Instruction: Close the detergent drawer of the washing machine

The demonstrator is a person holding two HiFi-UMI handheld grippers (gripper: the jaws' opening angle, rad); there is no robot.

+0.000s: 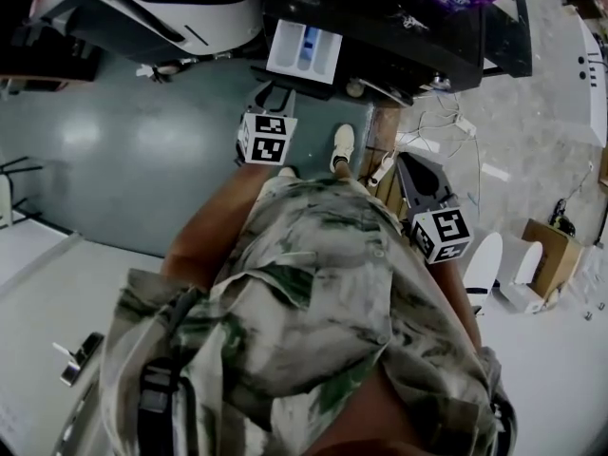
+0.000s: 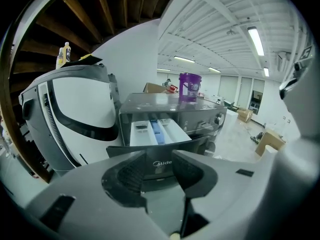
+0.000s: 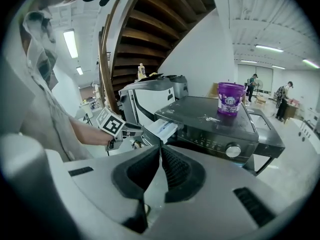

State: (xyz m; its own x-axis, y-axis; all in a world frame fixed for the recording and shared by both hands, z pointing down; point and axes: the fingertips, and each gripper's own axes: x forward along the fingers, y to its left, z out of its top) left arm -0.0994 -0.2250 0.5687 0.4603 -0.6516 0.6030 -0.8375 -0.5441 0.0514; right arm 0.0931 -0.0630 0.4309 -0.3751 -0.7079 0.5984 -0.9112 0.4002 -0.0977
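The dark washing machine (image 1: 408, 36) stands at the top of the head view with its white detergent drawer (image 1: 304, 50) pulled out. In the left gripper view the drawer (image 2: 157, 132) juts toward me, just beyond the jaws. My left gripper (image 2: 159, 170) is open with nothing between its pads, and it hangs just below the drawer front (image 1: 274, 98). My right gripper (image 3: 160, 153) is shut and empty, held back at the right (image 1: 418, 174), away from the machine. The right gripper view shows the drawer (image 3: 162, 129) and the left gripper's marker cube (image 3: 111, 123) beside it.
A purple bucket (image 3: 230, 99) sits on the machine's lid. A large white appliance (image 2: 75, 109) stands to the machine's left. My shoe (image 1: 343, 145) is on the floor near the machine's front. Cables (image 1: 446, 126) and a cardboard box (image 1: 551, 250) lie to the right.
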